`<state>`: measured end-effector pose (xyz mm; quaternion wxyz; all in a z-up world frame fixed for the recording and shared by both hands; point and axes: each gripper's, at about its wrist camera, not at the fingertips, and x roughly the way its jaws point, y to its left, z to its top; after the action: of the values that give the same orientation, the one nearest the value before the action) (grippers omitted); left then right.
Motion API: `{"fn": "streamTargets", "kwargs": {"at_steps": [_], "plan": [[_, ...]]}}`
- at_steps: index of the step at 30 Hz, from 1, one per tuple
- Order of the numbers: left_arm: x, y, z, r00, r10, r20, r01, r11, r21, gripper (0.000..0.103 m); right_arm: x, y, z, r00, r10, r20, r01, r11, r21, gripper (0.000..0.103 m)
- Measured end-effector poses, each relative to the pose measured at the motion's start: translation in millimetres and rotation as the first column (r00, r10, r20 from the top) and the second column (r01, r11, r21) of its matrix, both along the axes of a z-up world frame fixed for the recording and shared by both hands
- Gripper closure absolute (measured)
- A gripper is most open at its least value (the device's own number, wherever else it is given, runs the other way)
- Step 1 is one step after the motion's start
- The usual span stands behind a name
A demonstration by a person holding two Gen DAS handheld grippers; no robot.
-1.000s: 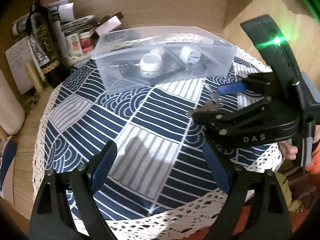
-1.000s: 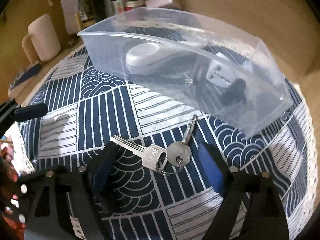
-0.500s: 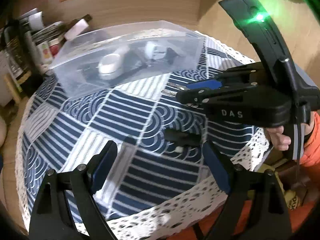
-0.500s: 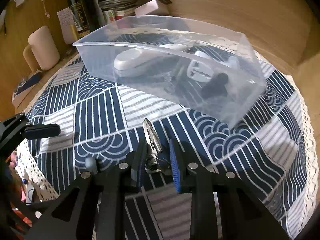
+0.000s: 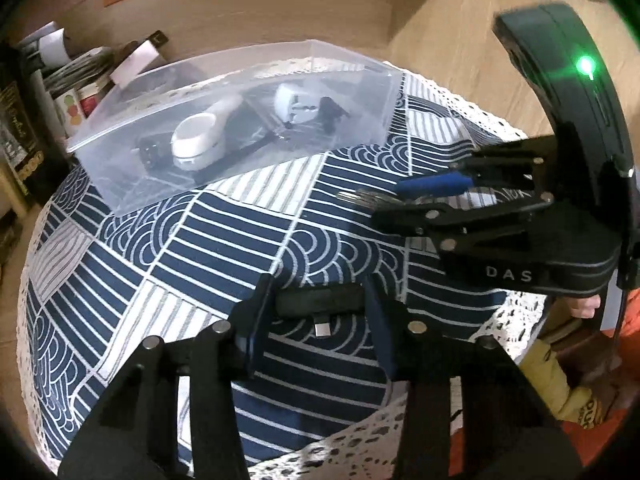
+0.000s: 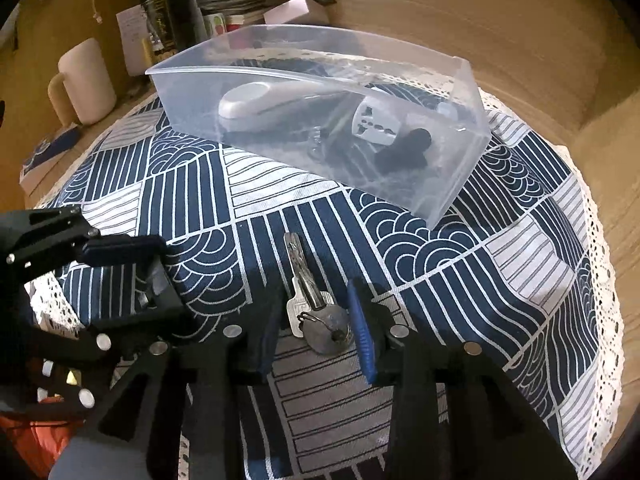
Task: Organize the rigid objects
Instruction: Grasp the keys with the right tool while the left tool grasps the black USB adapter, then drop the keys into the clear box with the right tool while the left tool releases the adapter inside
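My left gripper [image 5: 316,312] is shut on a small black USB adapter [image 5: 320,303], its metal plug pointing down over the patterned tablecloth [image 5: 224,232]. My right gripper [image 6: 314,316] is shut on a bunch of silver keys [image 6: 316,312] and holds them above the cloth; the keys also show in the left wrist view [image 5: 372,199]. A clear plastic bin [image 6: 448,184] stands at the back and holds a white handheld device [image 6: 248,106], a white travel plug [image 6: 374,126] and small black items.
A beige mug [image 6: 86,80], a dark bottle [image 6: 162,20] and stacked papers and boxes [image 5: 92,76] stand behind the bin at the left. The cloth's lace edge [image 6: 600,280] marks the round table's rim. A wooden wall lies behind.
My left gripper has come down and closed on the black adapter that lay on the cloth. My right gripper, closed on the keys, has lifted them slightly.
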<state>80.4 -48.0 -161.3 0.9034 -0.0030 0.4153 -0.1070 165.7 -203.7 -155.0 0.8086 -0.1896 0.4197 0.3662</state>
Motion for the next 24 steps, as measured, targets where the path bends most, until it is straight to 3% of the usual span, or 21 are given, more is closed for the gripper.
{"fn": "streamTargets", "kwargs": {"at_steps": [2,12,24], "plan": [[0.4,4.4,1.6,1.0,0.016,0.0,-0.016,1.0,-0.006,0.059,-3.0,0.5,-0.8,1.0,-0.001,0.008,0.001,1.0,0.005,0.08],[-1.9,26.7,22.7,0.995,0.079,0.057,-0.078,0.997,-0.012,0.059,-9.1,-4.2,7.4,0.998,-0.06,0.019,0.058,0.997,0.058,0.081],[8.4,59.1,67.4,0.969,0.162,0.189,-0.16,0.987,-0.023,0.059,-12.5,-7.2,67.8,0.986,-0.077,0.148,0.053,0.985,0.164,0.081]]}}
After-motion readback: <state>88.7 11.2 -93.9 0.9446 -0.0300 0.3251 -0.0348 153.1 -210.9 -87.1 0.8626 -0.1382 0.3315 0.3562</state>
